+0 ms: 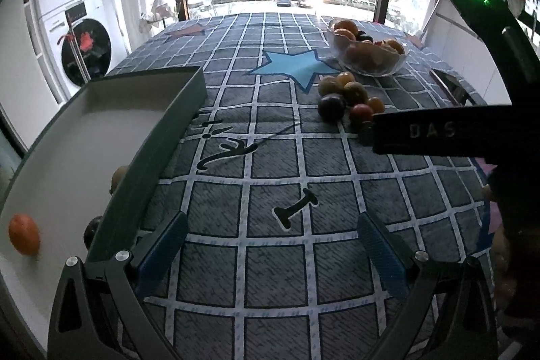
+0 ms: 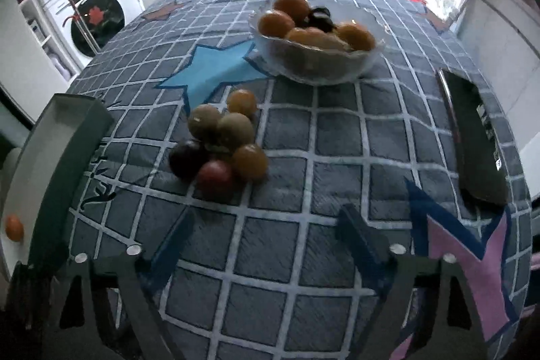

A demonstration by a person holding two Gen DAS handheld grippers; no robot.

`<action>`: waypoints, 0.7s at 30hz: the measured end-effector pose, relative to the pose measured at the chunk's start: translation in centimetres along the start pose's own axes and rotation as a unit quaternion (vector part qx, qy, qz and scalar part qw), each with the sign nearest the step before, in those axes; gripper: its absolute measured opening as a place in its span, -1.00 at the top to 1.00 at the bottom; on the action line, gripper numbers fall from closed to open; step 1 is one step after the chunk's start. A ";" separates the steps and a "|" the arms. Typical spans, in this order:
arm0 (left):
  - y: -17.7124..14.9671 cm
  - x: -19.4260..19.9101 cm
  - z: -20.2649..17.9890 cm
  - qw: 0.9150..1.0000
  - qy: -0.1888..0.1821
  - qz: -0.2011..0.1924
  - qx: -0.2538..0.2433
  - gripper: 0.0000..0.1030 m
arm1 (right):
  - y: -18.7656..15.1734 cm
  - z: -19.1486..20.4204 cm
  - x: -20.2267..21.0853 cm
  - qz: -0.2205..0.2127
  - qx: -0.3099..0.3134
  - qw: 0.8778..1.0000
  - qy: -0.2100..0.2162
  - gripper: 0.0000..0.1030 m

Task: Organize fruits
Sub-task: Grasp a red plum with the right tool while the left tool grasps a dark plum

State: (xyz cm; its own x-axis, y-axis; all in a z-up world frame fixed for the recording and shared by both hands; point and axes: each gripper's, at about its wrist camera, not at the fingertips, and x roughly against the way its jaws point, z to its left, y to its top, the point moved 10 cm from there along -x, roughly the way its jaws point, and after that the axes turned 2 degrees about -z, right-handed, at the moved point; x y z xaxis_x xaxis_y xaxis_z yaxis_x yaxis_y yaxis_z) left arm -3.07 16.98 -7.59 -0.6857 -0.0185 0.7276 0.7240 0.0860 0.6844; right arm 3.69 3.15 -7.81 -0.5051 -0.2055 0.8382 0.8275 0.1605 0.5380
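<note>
A pile of several small loose fruits [image 2: 222, 144] lies on the checked tablecloth, also in the left wrist view [image 1: 351, 97]. A glass bowl [image 2: 317, 63] behind it holds oranges and dark fruits, also in the left wrist view [image 1: 371, 56]. A green-walled white tray [image 1: 84, 130] at left holds an orange [image 1: 23, 238] and two darker fruits by its wall; the tray also shows in the right wrist view [image 2: 67, 123]. My left gripper [image 1: 270, 252] is open and empty over the cloth beside the tray. My right gripper [image 2: 266, 245] is open and empty, just short of the pile.
The right gripper's body [image 1: 455, 134] reaches across the left wrist view, next to the pile. A dark flat device [image 2: 472, 137] lies near the table's right edge. Washing machines [image 1: 84, 49] stand left of the table; windows are behind.
</note>
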 end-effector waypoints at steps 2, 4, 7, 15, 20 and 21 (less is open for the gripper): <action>-0.1 -0.1 0.1 1.000 -0.003 0.004 0.008 -0.96 | 0.3 0.9 -0.1 -0.004 0.016 1.000 0.002 -0.35; -0.1 -0.2 0.3 1.000 -0.004 0.009 0.014 -0.96 | 0.6 1.5 -0.4 -0.007 0.023 1.000 0.001 -0.23; -0.1 -0.2 0.4 1.000 -0.006 0.009 0.022 -0.96 | 1.3 2.4 -0.8 -0.014 0.028 0.999 0.004 0.01; -0.2 -0.7 0.4 0.999 -0.005 0.020 0.024 -0.96 | 0.5 1.2 0.9 -0.029 0.005 0.998 0.049 0.57; 0.1 -1.5 0.0 0.999 -0.001 0.048 0.001 -0.97 | -1.8 -2.3 3.2 -0.033 -0.025 0.997 0.060 0.57; 0.3 -1.6 -0.1 0.999 -0.006 0.053 0.002 -0.97 | -2.4 -3.1 3.6 -0.035 -0.031 0.997 0.061 0.57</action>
State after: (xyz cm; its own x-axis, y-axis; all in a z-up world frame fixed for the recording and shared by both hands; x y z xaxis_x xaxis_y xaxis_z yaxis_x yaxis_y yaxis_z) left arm -1.71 16.99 -8.52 -0.6058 0.0025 0.7956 0.7925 0.0909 0.6031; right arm 0.68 -0.91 -6.35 -0.5317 -0.3297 0.7801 0.8072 0.0817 0.5846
